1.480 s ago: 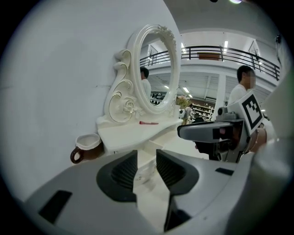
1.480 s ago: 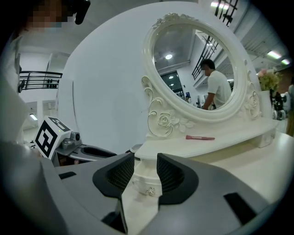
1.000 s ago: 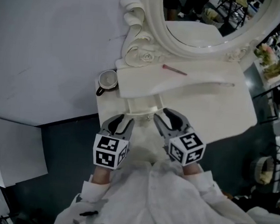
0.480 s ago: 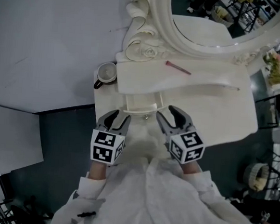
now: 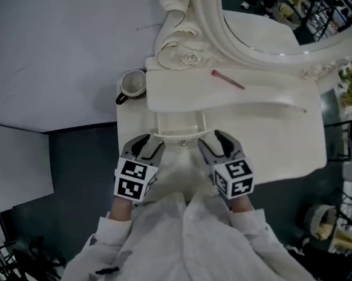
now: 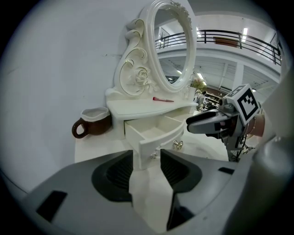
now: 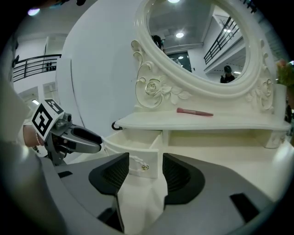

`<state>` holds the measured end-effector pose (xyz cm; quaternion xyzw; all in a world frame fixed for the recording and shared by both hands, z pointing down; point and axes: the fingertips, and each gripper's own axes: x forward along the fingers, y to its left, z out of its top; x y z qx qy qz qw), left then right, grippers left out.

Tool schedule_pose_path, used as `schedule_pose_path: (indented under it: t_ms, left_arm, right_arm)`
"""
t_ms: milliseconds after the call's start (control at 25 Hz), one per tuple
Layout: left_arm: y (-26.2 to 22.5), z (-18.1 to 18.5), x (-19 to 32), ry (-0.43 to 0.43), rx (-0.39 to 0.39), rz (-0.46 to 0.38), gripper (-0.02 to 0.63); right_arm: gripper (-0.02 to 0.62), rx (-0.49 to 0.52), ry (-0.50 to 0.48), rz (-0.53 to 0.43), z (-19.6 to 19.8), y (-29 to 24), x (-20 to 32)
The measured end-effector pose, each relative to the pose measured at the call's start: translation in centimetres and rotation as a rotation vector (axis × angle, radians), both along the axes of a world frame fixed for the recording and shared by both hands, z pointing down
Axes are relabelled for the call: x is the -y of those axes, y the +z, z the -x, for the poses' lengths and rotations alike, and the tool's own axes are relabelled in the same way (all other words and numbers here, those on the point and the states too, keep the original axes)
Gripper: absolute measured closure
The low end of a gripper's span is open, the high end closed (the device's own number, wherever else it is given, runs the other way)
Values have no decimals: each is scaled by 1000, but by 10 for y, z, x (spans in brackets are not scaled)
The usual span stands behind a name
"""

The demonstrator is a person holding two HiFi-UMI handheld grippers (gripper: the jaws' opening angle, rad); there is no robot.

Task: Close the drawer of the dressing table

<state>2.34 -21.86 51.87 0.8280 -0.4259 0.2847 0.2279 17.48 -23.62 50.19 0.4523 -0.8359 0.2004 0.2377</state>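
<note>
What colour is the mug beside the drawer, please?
The mug is brown, pale-rimmed; left gripper view shows it best.

Shows a small white drawer (image 5: 177,126) standing pulled out from under the raised shelf (image 5: 258,101) of the white dressing table (image 5: 272,150), towards its left end in the head view. Carries a curved front panel with a small round knob (image 7: 144,167), sitting level.

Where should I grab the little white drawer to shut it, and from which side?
Hold the drawer by its curved front panel, around the small knob, coming straight from the front. It stands pulled out toward the person, its back runs under the shelf, and a mug sits at its left, so the front is the free face.
</note>
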Motion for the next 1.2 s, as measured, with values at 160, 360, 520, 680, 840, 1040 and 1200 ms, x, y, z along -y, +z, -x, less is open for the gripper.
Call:
schedule_pose_path:
  t_ms: [160,360,520,680,840,1040,1200]
  left_arm:
    - [9,1,1,4,12,20,439]
    - [15,-5,2,32,1,44,439]
    - [23,-8,2,69,38,70,439]
    - [24,-12,6,85,47,67,439]
    - [24,-12,7,113,58,51,439]
    - [23,-14,7,128,36,40,440]
    - [23,-14,7,132,25,34,440]
  right_arm:
    - [390,-23,-37,26,1,12,3]
    - [390,-55,-101,65,5,24,3]
    - [387,-94,-146,86,5,29,5]
    - [387,-107,-175,101,6,31,6]
    - [387,-99,-197,118,11,34,6]
    - [387,-97,-202,129,12,34,5]
    - [387,-105,-199,111,11,34,6]
